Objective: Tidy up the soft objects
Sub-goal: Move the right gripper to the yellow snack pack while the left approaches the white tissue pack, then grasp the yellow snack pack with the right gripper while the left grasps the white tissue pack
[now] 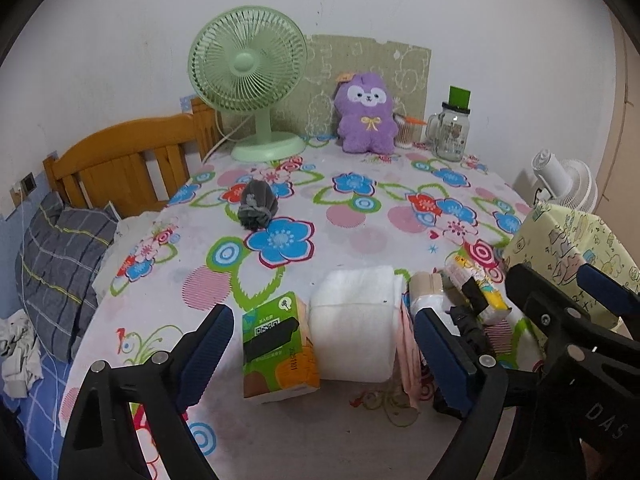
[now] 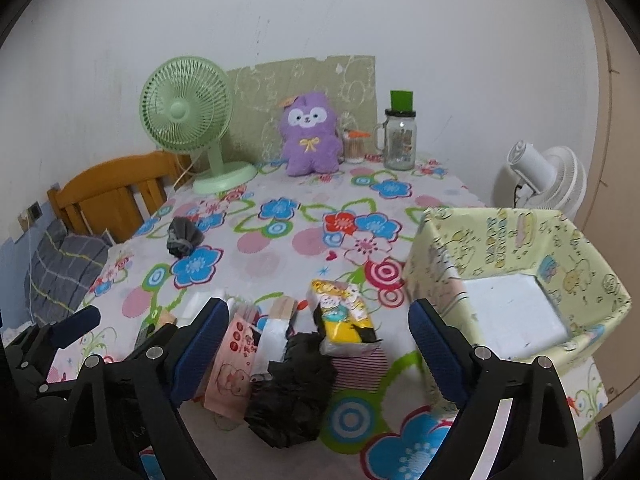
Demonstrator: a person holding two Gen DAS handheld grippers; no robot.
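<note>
My left gripper (image 1: 324, 354) is open low over the flowered table, astride a green tissue box (image 1: 280, 344) and a white soft roll (image 1: 356, 324) without touching them. My right gripper (image 2: 318, 352) is open too, over a pink packet (image 2: 232, 364), a crumpled black bag (image 2: 292, 388), a white pack (image 2: 272, 336) and a yellow tissue pack (image 2: 344, 316); its pads touch none. A grey balled sock (image 1: 256, 204) lies mid-table. A purple plush (image 2: 310, 136) sits at the back. A cartoon-papered open box (image 2: 500, 224) stands right of the right gripper.
At the back stand a green fan (image 1: 248, 76), a glass jar with a green lid (image 1: 452, 132) and a small tub of cotton swabs (image 2: 354, 148). A white fan (image 2: 548, 180) is beyond the box. A wooden headboard (image 1: 120, 152) and a checked pillow (image 1: 60, 264) lie left.
</note>
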